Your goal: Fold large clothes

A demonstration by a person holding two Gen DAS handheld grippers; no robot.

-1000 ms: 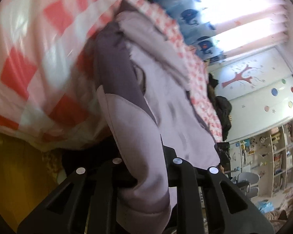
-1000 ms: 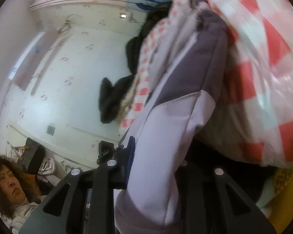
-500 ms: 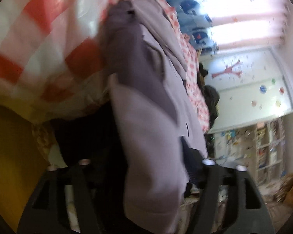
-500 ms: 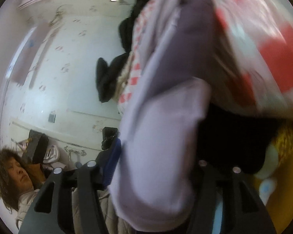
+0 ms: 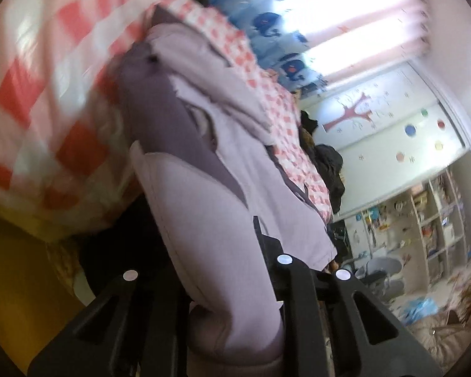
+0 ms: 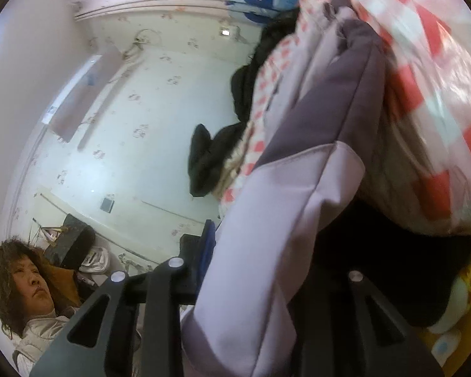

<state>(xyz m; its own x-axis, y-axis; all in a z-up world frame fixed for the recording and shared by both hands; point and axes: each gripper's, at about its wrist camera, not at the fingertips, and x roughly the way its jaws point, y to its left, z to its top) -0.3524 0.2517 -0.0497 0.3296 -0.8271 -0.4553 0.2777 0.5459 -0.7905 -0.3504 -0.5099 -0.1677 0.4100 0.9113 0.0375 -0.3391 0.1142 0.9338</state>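
Both grippers re-clamped on the lilac jacket (image 5: pixel 223 226) at the bed edge.
Left gripper (image 5: pixel 216 270) and right gripper (image 6: pixel 260 270) opened a moment ago; jaws have just been closing and now pinch a sleeve end each, fresh hold for the fold. Checked bedcover (image 5: pixel 37 100) blurred; fingertips buried in fabric, the jacket's far side hidden.

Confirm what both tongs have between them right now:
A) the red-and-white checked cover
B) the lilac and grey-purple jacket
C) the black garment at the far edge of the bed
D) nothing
B: in each wrist view a lilac part of the jacket runs down between the fingers of the left tongs and the right tongs, both having just closed on it; the checked cover lies behind.
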